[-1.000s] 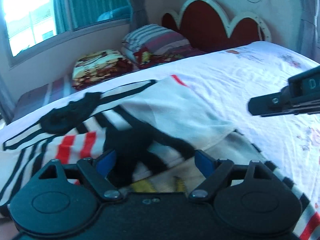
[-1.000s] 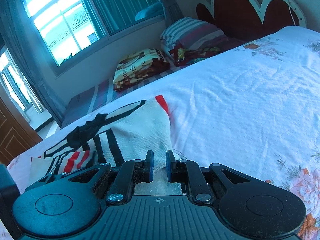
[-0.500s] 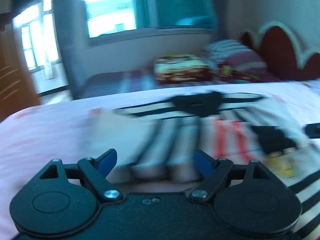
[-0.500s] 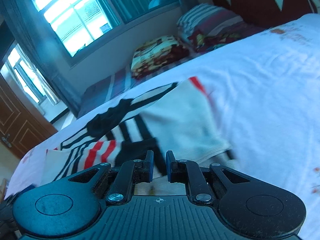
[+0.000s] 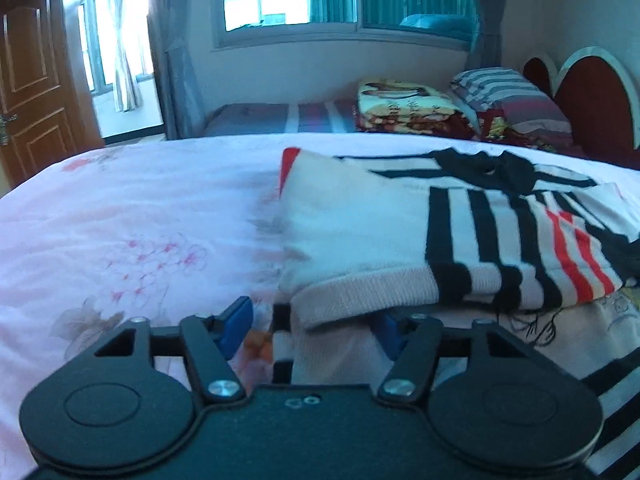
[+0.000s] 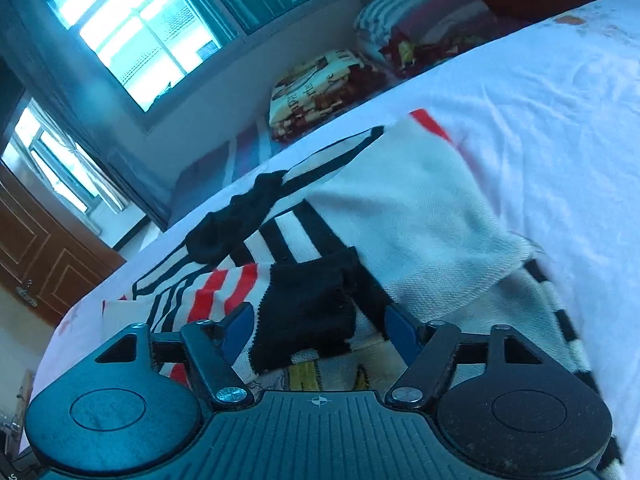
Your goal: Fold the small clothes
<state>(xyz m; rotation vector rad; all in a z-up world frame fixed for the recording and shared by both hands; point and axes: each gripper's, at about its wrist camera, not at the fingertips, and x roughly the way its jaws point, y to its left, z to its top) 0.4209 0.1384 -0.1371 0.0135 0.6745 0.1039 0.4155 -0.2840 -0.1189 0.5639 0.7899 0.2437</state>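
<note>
The striped sweater (image 5: 460,240) lies on the bed (image 5: 132,236), partly folded: a white panel is turned over the black-and-red stripes, its ribbed hem (image 5: 360,296) forming the near edge in the left wrist view. The fold's left edge runs straight back to a red corner; left of it the floral sheet is bare all the way to the bed's rim. In the right wrist view the sheet to the right of the sweater is likewise bare. Behind the bed sit a folded blanket (image 5: 404,108) and a striped pillow (image 5: 508,96), well apart from the sweater.

The left hand-held gripper (image 5: 316,326) is low at the hem, jaws closing, with the ribbed edge and the layer under it between its blue pads (image 5: 236,326); the pads are not yet pressing on the cloth. The right hand-held gripper (image 6: 320,330) stands over the sweater's middle, jaws opening, above a black patch (image 6: 308,312) of knit; its pads are clear of it on both sides.

A second ago the right jaws were pinched on the white panel's edge; they have since let go and the panel lies flat. The left one was then wide apart over the sweater's middle, facing the headboard (image 5: 592,96); it has swung to the sweater's left end, so the door (image 5: 36,76) now shows.
</note>
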